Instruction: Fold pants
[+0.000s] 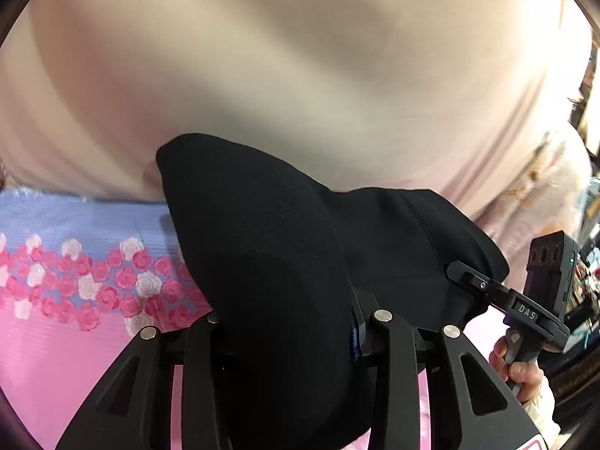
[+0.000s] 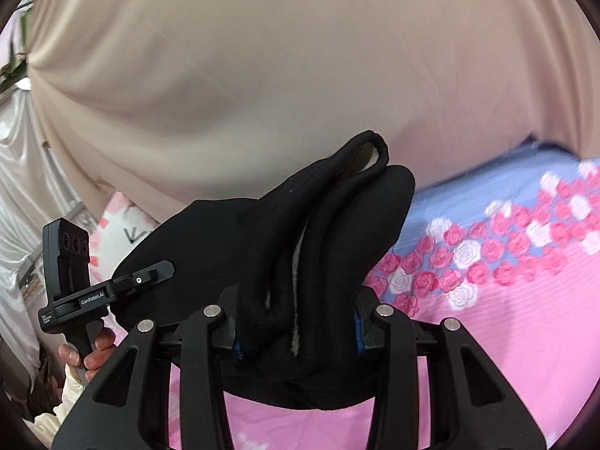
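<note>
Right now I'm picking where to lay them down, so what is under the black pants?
Under the black pants, held up by both grippers, lies a pink and blue rose-print sheet. The patch directly beneath the bunched cloth is covered.

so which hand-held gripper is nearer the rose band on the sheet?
Can't tell. Both, left and right, clamp the black pants above the rose band; it lies left of one, right of the other.

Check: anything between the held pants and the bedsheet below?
Nothing visible. Both the left gripper and right gripper clamp the black pants, lifted over bare floral bedsheet. The beige fabric hangs behind.
</note>
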`<state>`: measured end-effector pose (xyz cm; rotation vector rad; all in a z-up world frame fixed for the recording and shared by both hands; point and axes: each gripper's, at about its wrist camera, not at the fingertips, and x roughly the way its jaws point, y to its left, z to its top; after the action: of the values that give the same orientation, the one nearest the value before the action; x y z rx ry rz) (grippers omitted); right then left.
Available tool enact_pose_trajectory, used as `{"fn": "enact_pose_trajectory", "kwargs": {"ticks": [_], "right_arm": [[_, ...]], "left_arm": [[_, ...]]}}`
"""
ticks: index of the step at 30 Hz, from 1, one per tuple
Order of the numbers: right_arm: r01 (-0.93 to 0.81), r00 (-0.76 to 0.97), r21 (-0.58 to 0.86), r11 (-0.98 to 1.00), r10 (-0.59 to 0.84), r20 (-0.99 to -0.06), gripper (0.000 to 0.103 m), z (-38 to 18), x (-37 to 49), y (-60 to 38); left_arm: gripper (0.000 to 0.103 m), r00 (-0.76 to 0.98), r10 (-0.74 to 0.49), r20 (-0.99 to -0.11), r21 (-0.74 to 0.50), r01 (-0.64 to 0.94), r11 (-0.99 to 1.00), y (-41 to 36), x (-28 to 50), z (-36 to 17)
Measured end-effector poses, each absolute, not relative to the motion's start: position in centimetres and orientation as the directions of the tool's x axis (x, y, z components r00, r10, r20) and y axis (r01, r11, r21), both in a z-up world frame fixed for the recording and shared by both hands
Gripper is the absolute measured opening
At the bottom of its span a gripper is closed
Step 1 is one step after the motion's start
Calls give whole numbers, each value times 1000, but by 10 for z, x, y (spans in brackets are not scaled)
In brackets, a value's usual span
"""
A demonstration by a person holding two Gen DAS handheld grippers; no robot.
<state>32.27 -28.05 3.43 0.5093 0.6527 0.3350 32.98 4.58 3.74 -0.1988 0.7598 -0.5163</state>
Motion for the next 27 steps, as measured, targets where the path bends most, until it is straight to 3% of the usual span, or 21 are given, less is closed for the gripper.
{"fn": "enact_pose_trajectory", "kwargs": {"ticks": [7,12,15,17,18,21,24,27], "right_arm": [[-79,681,549,832,447,-580,38,-22,336,-276],[-20,633,571,820,453,-628,43,-52,336,-280],[25,596,598,801,468,-652,63,-65,335,-284],[51,585,639,767,496,-642,64,-66,330,-293],[86,578,661,746,503,-643,64,-64,321,-301],[190,623,657,730,427,-655,79,-46,271,-321],[187,680,539,821,288,-674,79,-9,202,-319],[189,717,407,893,158,-679,91,21,139,-294]], "left_arm": [[34,513,-501,-697,-382,325,865,52,357,-34],[40,498,-486,-718,-359,333,872,51,354,-52],[58,469,-449,-760,-338,305,891,49,356,-69],[92,471,-400,-786,-316,250,915,55,354,-78],[94,487,-367,-793,-301,210,930,62,353,-79],[94,511,-334,-792,-313,131,941,87,331,-64],[94,594,-163,-788,-171,43,984,105,279,-30],[94,646,25,-763,8,-28,1000,101,226,-4]]}}
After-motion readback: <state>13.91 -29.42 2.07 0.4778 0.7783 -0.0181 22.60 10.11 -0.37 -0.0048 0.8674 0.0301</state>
